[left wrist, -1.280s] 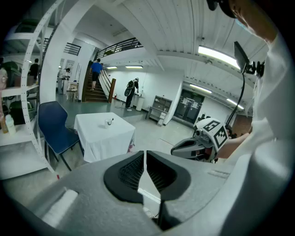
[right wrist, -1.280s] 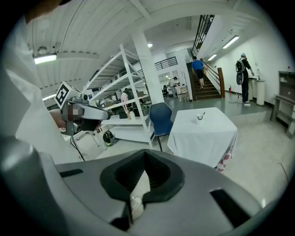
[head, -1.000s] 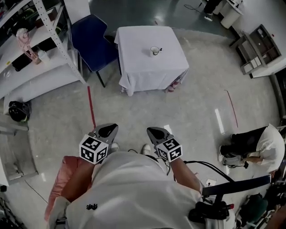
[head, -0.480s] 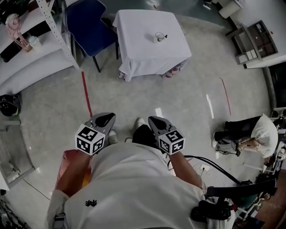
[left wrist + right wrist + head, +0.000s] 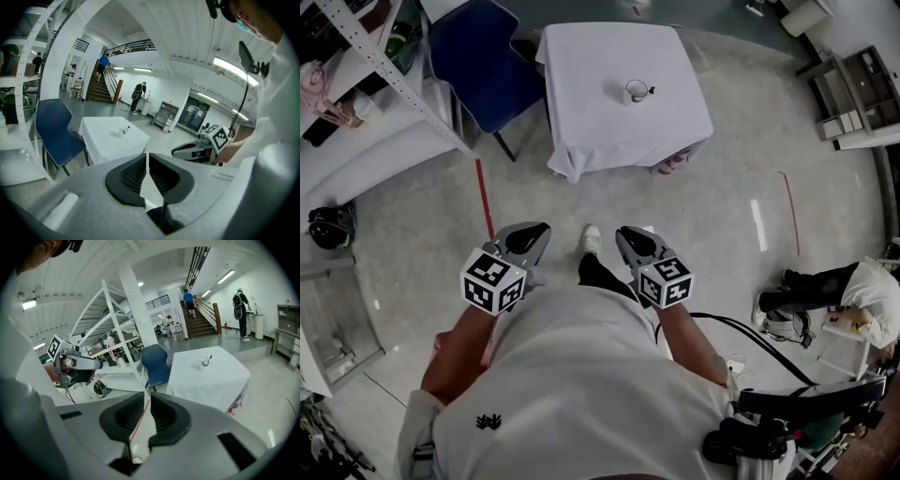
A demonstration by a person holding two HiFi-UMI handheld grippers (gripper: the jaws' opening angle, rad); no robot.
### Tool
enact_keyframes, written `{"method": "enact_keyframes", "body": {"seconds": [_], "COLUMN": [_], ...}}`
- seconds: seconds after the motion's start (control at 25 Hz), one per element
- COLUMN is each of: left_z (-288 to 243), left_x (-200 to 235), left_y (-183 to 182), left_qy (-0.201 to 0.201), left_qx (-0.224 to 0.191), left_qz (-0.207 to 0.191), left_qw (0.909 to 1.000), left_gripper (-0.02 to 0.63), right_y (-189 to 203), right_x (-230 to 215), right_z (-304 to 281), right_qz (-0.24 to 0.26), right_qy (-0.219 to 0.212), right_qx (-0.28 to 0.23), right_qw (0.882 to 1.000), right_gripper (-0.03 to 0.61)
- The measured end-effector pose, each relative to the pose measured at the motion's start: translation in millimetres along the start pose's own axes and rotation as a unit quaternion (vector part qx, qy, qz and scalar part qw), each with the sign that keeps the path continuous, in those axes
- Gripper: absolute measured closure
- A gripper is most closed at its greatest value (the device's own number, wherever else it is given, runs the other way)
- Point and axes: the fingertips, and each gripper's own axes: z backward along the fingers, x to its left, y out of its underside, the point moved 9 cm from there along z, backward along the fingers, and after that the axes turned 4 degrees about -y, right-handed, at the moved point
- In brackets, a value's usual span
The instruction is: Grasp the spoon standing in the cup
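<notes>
Well ahead stands the white-draped tabletop (image 5: 591, 122), far short of it the left tool (image 5: 542, 227) pinched together, empty, and the right tool (image 5: 622, 231) with jaws opening on nothing, and on the cloth the cup (image 5: 635, 91), spoon (image 5: 649, 91) standing in it.

My head camera looks steeply down over my chest to the floor. The left gripper (image 5: 525, 242) and right gripper (image 5: 635, 244) sit close below it, and the white table (image 5: 600, 122) is far off near the top edge. Each gripper camera faces level along its own jaws toward that distant table. The right one's jaws are opening, with nothing between them. Each catches the other gripper at its side. All three views share the table, cup (image 5: 635, 91) and blue chair (image 5: 483, 66).
</notes>
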Motion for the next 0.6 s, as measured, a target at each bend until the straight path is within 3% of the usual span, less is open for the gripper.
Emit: {"method": "enact_keyframes", "body": {"seconds": [0.32,0.6], "left_z": [-117.1,-172.1], "left_x": [0.5,27.5], "left_y": [-84.9,-126.8], "left_qy": [-0.009,-0.003], "left_qx": [0.011,0.019], "left_qz": [-0.009,-0.016], "left_qw": [0.9999,0.9997], "left_gripper": [0.586,0.586], "right_y": [-65.7,-90.5], "right_x": [-142.8,-209.6], "right_z": [-9.8,-46.5], "right_qz": [-0.001,-0.023], "right_qy": [0.004,0.019], "right_qx": [-0.017,-0.010], "right_qw": [1.000,1.000], "right_gripper": [0.518,0.502]}}
